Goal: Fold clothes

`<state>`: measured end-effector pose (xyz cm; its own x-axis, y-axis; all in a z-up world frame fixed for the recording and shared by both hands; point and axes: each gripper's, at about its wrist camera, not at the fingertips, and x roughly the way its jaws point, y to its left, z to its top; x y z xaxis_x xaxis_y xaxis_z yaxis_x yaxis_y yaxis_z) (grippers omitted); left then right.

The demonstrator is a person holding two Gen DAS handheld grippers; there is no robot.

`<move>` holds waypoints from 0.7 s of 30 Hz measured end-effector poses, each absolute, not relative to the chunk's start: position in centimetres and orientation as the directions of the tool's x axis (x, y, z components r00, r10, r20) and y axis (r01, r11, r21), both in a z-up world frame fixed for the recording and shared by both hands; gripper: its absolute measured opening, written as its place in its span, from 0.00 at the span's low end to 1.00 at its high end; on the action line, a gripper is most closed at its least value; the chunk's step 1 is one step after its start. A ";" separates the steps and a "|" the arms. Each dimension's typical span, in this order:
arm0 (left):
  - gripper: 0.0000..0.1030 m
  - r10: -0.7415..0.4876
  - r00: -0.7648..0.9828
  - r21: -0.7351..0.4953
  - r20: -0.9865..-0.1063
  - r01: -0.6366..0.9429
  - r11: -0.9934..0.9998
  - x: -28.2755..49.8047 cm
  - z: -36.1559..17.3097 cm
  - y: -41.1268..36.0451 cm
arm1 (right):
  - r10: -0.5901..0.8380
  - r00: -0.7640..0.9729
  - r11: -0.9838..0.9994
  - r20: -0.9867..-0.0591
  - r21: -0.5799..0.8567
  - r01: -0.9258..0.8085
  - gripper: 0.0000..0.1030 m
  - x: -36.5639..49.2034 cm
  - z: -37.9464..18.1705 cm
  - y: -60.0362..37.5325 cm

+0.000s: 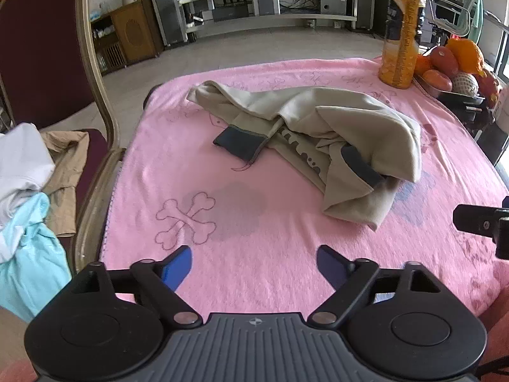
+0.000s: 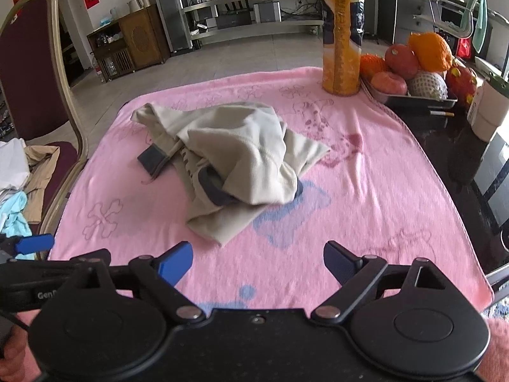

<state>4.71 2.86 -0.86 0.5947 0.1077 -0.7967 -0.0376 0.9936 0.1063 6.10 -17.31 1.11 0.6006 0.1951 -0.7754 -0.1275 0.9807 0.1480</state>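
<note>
Left of the crumpled beige garment point(image 1: 305, 140) stands a maroon chair point(image 1: 41, 63) heaped with clothes point(image 1: 28, 191). The garment lies mid-way on the pink towel point(image 1: 254, 254) covering the surface. Nearer than it, the left gripper point(image 1: 254, 264) and right gripper point(image 2: 257, 262) hover, fingers spread, nothing between them. Right of the garment stand a juice bottle point(image 2: 342, 38) and fruit tray point(image 2: 416, 100).

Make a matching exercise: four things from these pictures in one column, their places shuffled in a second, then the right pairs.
Things:
1. beige garment
2. orange drink bottle
3. fruit tray
4. light blue garment

Places:
A. on the chair at the left
B. crumpled mid-blanket
C. beside the bottle, off the blanket's far right corner
D. upright on the blanket's far right corner

Pairs: 1-B, 2-D, 3-C, 4-A
</note>
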 end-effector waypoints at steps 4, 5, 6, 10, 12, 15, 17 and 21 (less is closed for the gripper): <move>0.81 0.096 0.579 0.089 -0.810 -0.041 0.995 5.5 -1.6 3.2 | 0.179 0.606 0.983 -0.775 0.120 -0.136 0.87 7.9 1.2 -17.0; 0.81 0.095 0.581 0.093 -0.808 -0.033 0.995 5.7 -1.7 3.2 | 0.173 0.607 0.984 -0.776 0.110 -0.140 0.87 8.4 1.3 -16.9; 0.81 0.095 0.587 0.098 -0.804 -0.027 0.995 5.9 -1.8 3.2 | 0.169 0.608 0.984 -0.776 0.102 -0.144 0.87 8.9 1.4 -16.8; 0.80 0.024 0.599 0.025 -0.800 -0.007 1.000 6.9 -2.1 4.0 | 0.182 0.612 0.981 -0.770 0.099 -0.168 0.87 11.5 1.9 -16.5; 0.83 0.008 0.594 -0.008 -0.804 -0.026 1.000 7.4 -2.4 4.5 | 0.211 0.598 0.974 -0.774 0.116 -0.194 0.87 13.2 2.0 -16.2; 0.79 -0.008 0.569 -0.050 -0.822 -0.058 0.997 8.3 -3.1 5.5 | 0.258 0.574 0.961 -0.777 0.144 -0.237 0.86 15.9 1.6 -15.6; 0.78 0.016 0.551 -0.034 -0.834 -0.080 0.996 8.6 -3.5 6.0 | 0.249 0.567 0.961 -0.785 0.129 -0.243 0.86 17.6 0.9 -15.0; 0.75 0.038 0.531 -0.021 -0.847 -0.105 0.994 8.7 -4.1 7.1 | 0.178 0.572 0.968 -0.801 0.039 -0.247 0.86 20.2 -1.3 -13.9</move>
